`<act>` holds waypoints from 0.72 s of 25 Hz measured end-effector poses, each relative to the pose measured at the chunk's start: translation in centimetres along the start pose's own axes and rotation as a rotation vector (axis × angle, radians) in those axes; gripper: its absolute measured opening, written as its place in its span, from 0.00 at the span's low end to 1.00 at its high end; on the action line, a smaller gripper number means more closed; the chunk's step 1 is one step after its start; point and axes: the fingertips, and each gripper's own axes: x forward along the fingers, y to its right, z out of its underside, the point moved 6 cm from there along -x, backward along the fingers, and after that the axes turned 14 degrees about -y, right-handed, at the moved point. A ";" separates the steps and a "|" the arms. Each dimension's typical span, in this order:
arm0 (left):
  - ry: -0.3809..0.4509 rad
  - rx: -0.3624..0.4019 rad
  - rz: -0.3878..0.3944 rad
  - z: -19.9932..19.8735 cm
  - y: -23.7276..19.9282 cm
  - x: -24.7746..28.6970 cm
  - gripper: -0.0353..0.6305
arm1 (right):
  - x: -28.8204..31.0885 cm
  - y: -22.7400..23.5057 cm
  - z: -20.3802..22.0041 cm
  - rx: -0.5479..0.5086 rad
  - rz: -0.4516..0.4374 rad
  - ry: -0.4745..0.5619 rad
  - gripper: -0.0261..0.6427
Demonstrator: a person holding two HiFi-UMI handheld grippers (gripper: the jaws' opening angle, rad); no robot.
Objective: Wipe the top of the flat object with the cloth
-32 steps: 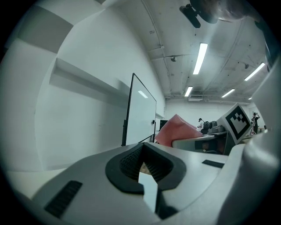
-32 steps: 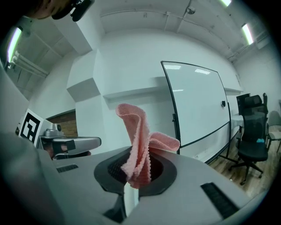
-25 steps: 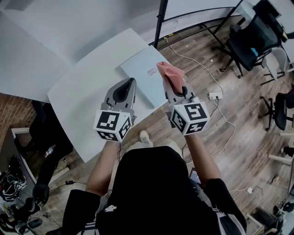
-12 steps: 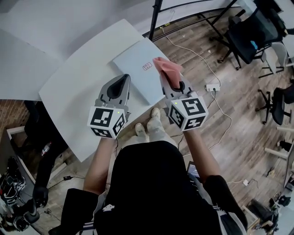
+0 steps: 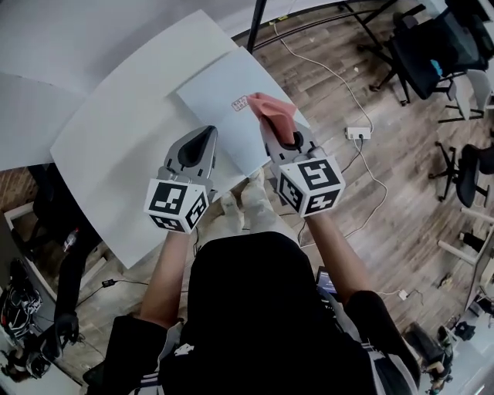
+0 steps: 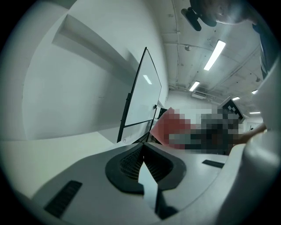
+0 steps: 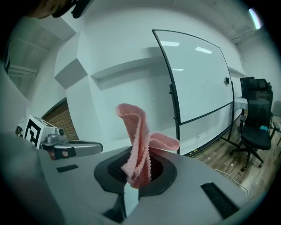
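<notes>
The flat grey object [image 5: 231, 123], with a small sticker [image 5: 240, 102] on its top, lies at the near right corner of the white table [image 5: 116, 154]. My right gripper [image 5: 279, 139] is shut on a pink cloth [image 5: 272, 114], which hangs above the flat object's right part. In the right gripper view the cloth [image 7: 139, 136] stands folded out of the gripper [image 7: 138, 176]. My left gripper [image 5: 203, 140] is shut and empty, level with the flat object's near left edge. The left gripper view shows its jaws pressed together [image 6: 142, 160].
A second white table [image 5: 31, 108] adjoins at the left. On the wooden floor to the right lie a power strip [image 5: 360, 133] with cables and a whiteboard stand's black legs [image 5: 309, 19]. Office chairs [image 5: 432, 54] stand at the far right. The person's feet [image 5: 243, 204] are by the table edge.
The person has stepped towards the table. Both grippers now reach over the flat object's near edge, the cloth still held in the right one.
</notes>
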 end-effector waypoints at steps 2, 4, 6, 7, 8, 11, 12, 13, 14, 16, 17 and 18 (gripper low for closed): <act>-0.011 -0.020 0.009 1.0 0.0 1.1 0.07 | 0.6 0.5 0.8 0.005 -0.010 -0.028 0.11; -0.026 -0.035 0.041 1.9 0.3 2.4 0.07 | 1.1 1.1 1.6 0.005 -0.013 -0.056 0.11; -0.031 -0.038 0.080 2.4 0.4 3.5 0.07 | 1.8 1.6 2.3 0.001 -0.019 -0.078 0.11; -0.033 -0.035 0.092 2.7 0.3 4.0 0.07 | 2.3 1.8 2.5 -0.001 -0.022 -0.087 0.11; -0.038 -0.032 0.098 2.9 0.1 4.5 0.07 | 2.7 2.0 2.8 0.000 -0.025 -0.095 0.11; -0.055 -0.026 0.117 3.8 -0.3 5.7 0.07 | 3.5 2.7 3.7 0.010 -0.026 -0.115 0.11; -0.060 -0.023 0.118 4.0 -0.5 6.0 0.07 | 3.7 2.8 3.9 0.011 -0.026 -0.121 0.11; -0.067 -0.017 0.114 4.2 -0.7 6.3 0.07 | 4.0 2.9 4.1 0.012 -0.027 -0.126 0.11; -0.075 -0.007 0.106 4.4 -1.0 6.6 0.07 | 4.2 3.1 4.3 0.013 -0.028 -0.132 0.11; -0.096 0.016 0.095 4.8 -1.4 7.2 0.07 | 4.6 3.5 4.6 0.017 -0.031 -0.142 0.11; -0.105 0.024 0.096 4.9 -1.5 7.5 0.07 | 4.7 3.7 4.7 0.019 -0.030 -0.146 0.11; -0.111 0.030 0.100 5.1 -1.7 7.7 0.08 | 4.9 3.8 4.8 0.020 -0.030 -0.149 0.11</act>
